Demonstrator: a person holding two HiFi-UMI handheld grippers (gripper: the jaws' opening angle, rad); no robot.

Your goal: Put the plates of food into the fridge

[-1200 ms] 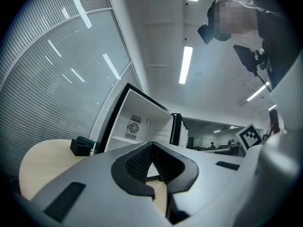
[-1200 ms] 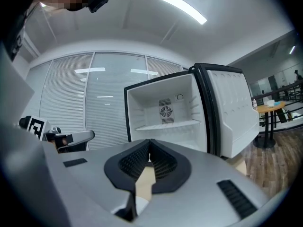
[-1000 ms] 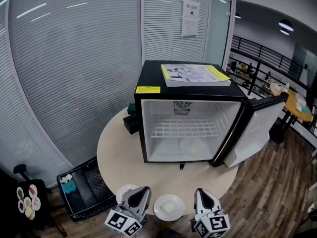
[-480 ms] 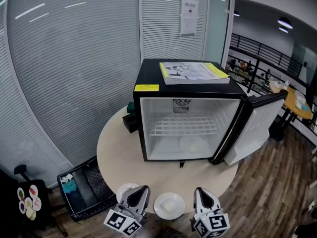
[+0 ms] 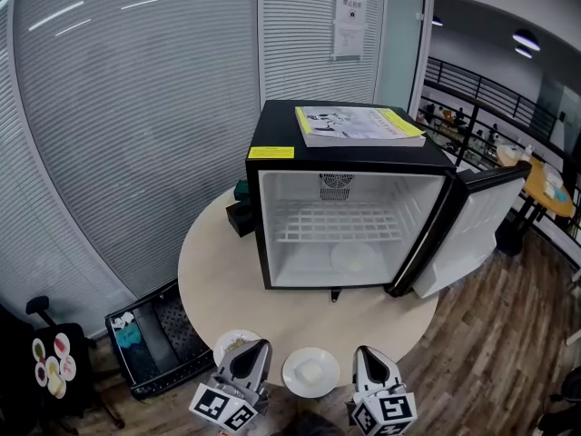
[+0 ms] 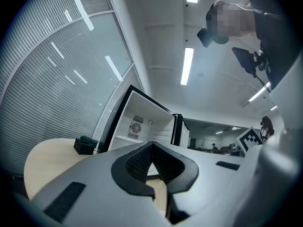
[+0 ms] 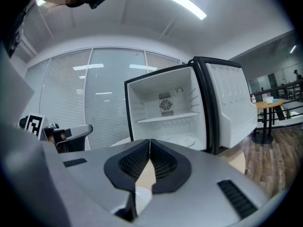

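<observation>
A small black fridge stands open on the round table, its door swung out to the right. One white plate lies on the fridge floor, also seen in the right gripper view. A white plate of pale food sits at the table's near edge between my two grippers. A second plate shows partly behind my left gripper. My left gripper and my right gripper are both shut with nothing between the pads, pointing at the fridge.
A yellow-edged booklet lies on top of the fridge. A black box sits on the table left of the fridge. A dark crate stands on the floor at the left. Slatted glass walls rise behind, and a railing runs at the right.
Neither gripper nor any plate has visibly moved; only the head view has shifted slightly.
</observation>
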